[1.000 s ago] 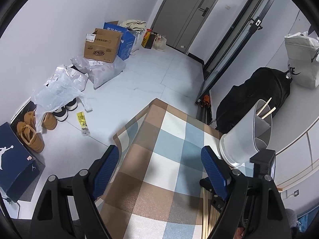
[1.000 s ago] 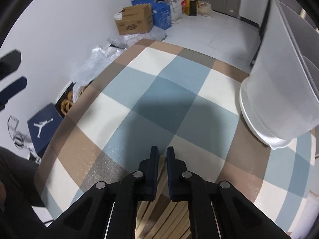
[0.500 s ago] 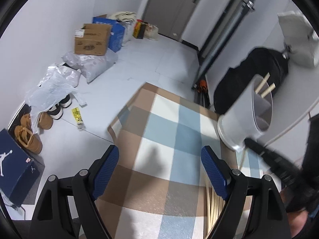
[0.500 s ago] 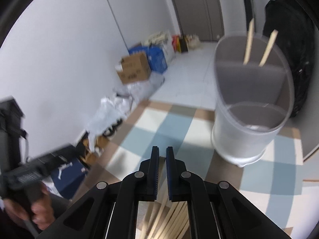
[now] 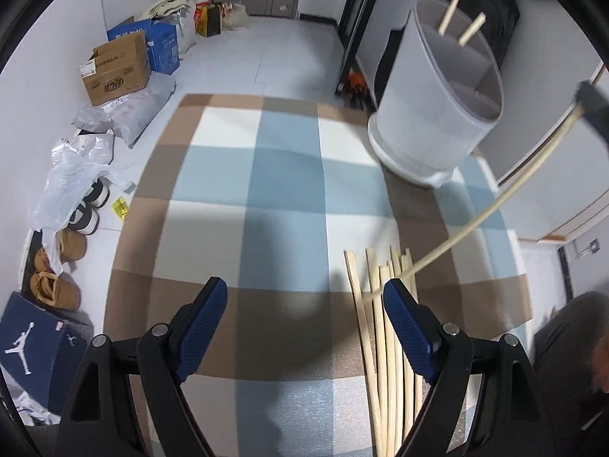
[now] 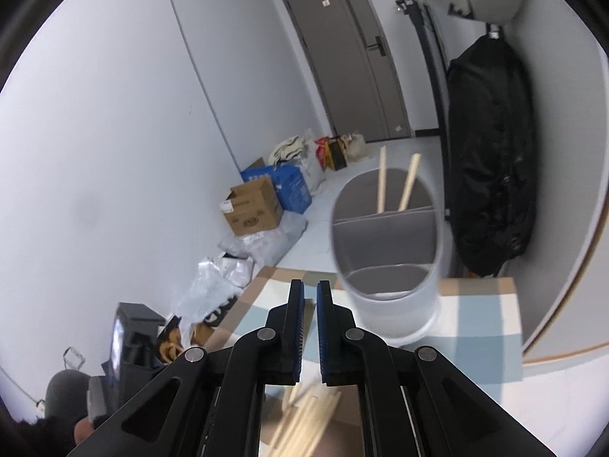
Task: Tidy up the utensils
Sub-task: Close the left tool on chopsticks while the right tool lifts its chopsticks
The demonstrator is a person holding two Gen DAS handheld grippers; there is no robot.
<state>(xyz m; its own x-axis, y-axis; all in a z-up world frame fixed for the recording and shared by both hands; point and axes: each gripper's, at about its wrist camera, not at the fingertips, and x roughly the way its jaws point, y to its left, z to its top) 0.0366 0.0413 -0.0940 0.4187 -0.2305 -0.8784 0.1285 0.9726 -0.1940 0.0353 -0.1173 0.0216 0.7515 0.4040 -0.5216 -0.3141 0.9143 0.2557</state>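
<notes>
Two claws in view. Left claw (image 5: pixel 304 318) sits w/ blue pads spread wide, nothing btwn them, low over the checked cloth (image 5: pixel 281 198) on the desk. Landmark = white divided holder (image 5: pixel 437 99), standing on the cloth's far right part. Nearer than the holder, just beside the left claw's right pad, lies a bundle of loose chopsticks (image 5: pixel 384 350), flat on the cloth, roughly parallel, ends pointing toward the holder. One single chopstick (image 5: pixel 491 205) hangs in the air nearer than the holder & to its right, slanting from above the bundle up to the right claw (image 5: pixel 592 104), seen blurred at the frame edge, which pinches its upper end. From the right wrist cam the right claw (image 6: pixel 308 327) has pads pressed nearly together; the stick itself can't be made out btwn them there. Inside the holder's far compartment, 2 chopsticks (image 6: pixel 394 184) stand tilted; its near compartments look bare. Beyond the holder: black bag (image 6: pixel 491 160) to its right, cardboard box (image 5: pixel 114 72) far left on the floor, grey door (image 6: pixel 350 57) behind.
</notes>
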